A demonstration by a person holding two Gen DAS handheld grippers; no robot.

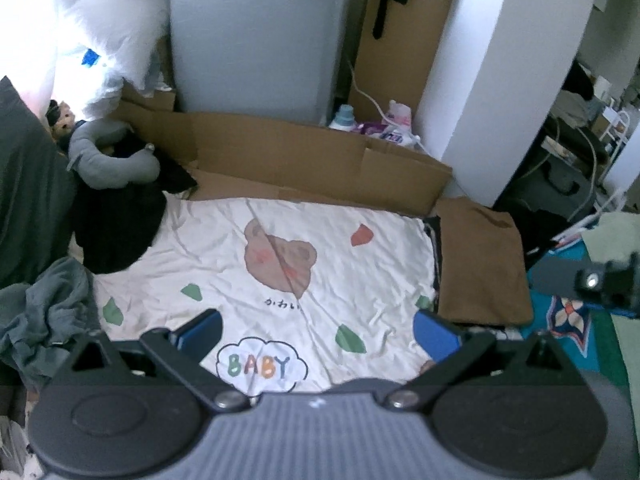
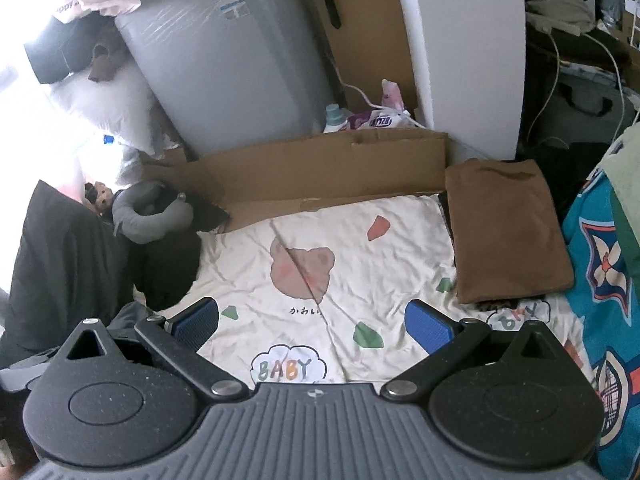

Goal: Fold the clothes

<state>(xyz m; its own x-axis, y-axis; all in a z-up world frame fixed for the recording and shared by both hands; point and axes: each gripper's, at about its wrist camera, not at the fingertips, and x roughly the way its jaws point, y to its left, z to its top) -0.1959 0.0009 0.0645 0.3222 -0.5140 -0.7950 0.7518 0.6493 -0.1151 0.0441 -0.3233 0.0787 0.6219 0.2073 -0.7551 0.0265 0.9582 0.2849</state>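
A folded brown garment lies at the right edge of the cream bear-print sheet, on top of a stack of dark folded clothes; it also shows in the right wrist view. A crumpled grey-green garment lies at the left. A black garment lies at the sheet's far left, also in the right wrist view. My left gripper is open and empty above the sheet's near part. My right gripper is open and empty above the sheet; part of it shows at the right of the left wrist view.
Flattened cardboard runs along the sheet's far side, with a grey appliance and a white pillar behind. A grey neck pillow sits at the far left. A teal patterned blanket lies at the right.
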